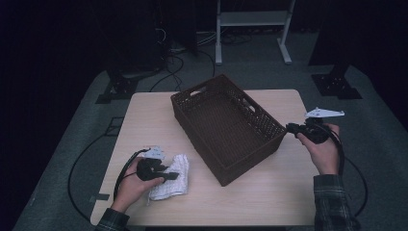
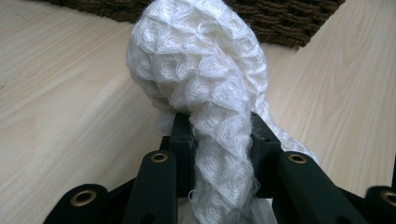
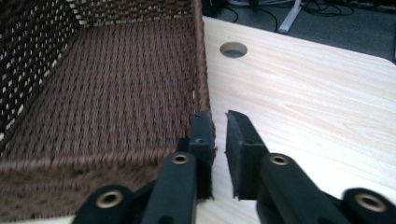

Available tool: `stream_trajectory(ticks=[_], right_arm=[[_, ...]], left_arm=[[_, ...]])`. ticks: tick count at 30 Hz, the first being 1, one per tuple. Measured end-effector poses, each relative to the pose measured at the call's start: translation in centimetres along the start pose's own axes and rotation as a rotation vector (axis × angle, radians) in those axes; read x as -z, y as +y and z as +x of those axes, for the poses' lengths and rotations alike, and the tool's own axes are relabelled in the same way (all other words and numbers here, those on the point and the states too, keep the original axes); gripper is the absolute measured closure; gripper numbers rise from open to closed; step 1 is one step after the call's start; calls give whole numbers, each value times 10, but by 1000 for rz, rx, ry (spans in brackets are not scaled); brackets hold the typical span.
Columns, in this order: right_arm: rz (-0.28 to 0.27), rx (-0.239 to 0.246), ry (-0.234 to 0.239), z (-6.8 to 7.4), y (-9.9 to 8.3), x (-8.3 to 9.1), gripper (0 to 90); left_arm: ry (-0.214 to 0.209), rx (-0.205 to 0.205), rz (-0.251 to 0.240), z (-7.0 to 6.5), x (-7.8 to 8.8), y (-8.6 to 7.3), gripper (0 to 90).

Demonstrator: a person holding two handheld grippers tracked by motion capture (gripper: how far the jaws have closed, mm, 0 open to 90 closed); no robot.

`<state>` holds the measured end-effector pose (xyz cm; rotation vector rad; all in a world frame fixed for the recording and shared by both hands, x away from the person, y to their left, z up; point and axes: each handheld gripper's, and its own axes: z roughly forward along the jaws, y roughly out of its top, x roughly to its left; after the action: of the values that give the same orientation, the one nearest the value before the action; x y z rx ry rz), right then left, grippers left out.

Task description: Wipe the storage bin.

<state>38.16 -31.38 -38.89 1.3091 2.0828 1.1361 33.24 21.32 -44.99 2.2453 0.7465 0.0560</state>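
A white knitted cloth lies bunched on the table's near left. My left gripper is shut on it. In the left gripper view a twisted fold of the cloth is pinched between the gripper's black jaws and bulges up beyond them. A dark brown woven basket stands at an angle in the middle of the table and has nothing in it. My right gripper is at the basket's right corner. Its jaws stand a narrow slit apart with nothing between them, one jaw against the basket wall.
The light wooden table has a round hole near its far edge. A white metal stand and cables are on the grey floor beyond the table. Dark equipment bases stand at the far left and far right.
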Motion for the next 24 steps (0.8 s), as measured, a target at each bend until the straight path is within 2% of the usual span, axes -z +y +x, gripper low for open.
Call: stream_trajectory(ticks=[7,10,15,24], right_arm=[[6,7,20,-3,-5,3,865],[4,30,57,6,-4,8,871],[14,60,104,19,-5,9,876],[38,87,157,27,-8,-2,890]], left_arm=[[8,5,-1,2,3,-1,683],[7,16,-4,3,4,-3,683],[9,12,0,5,5,-3,684],[9,20,3,5,5,-3,684]])
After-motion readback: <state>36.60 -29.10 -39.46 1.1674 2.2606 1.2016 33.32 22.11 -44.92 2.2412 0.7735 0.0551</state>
